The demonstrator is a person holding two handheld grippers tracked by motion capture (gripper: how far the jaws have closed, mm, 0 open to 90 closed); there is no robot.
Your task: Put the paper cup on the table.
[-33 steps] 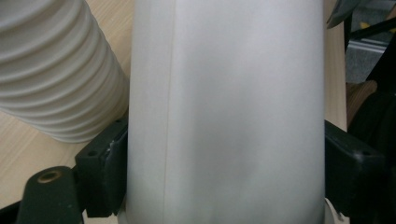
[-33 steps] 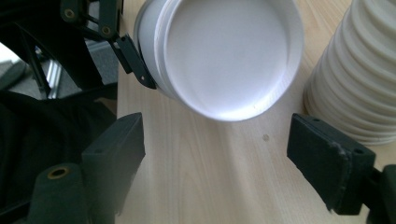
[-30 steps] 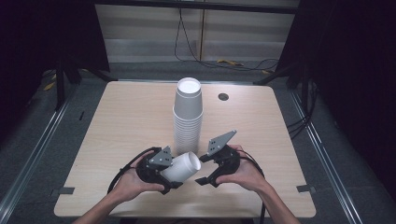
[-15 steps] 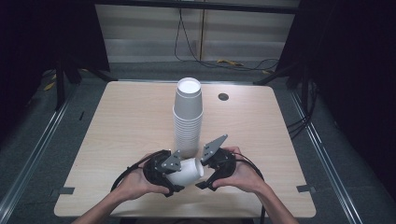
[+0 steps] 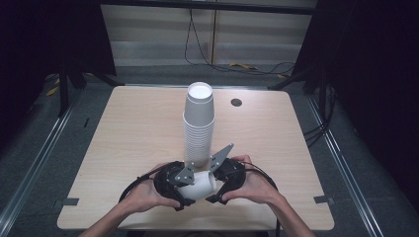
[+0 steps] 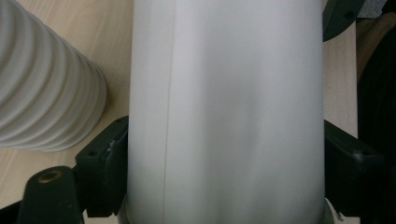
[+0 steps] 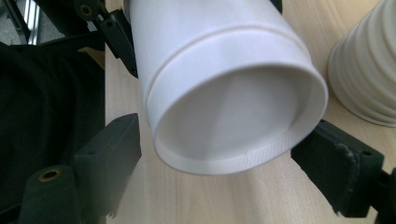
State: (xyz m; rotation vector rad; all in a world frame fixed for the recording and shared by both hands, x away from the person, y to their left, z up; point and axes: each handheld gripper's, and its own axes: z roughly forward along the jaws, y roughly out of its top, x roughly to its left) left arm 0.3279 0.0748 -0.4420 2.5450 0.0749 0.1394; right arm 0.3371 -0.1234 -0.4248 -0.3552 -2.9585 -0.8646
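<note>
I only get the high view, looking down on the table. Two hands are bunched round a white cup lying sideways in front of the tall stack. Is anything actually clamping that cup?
Observer: Yes. In the left gripper view, the left gripper has a black jaw pressed against each side of the white cup.
Operator: And the other one?
Observer: The right gripper is open. In its own view, bare table shows between one jaw and the cup.
Operator: Which way does the cup point?
Observer: One round end faces the right gripper's camera, with the stack of cups off to one side.
</note>
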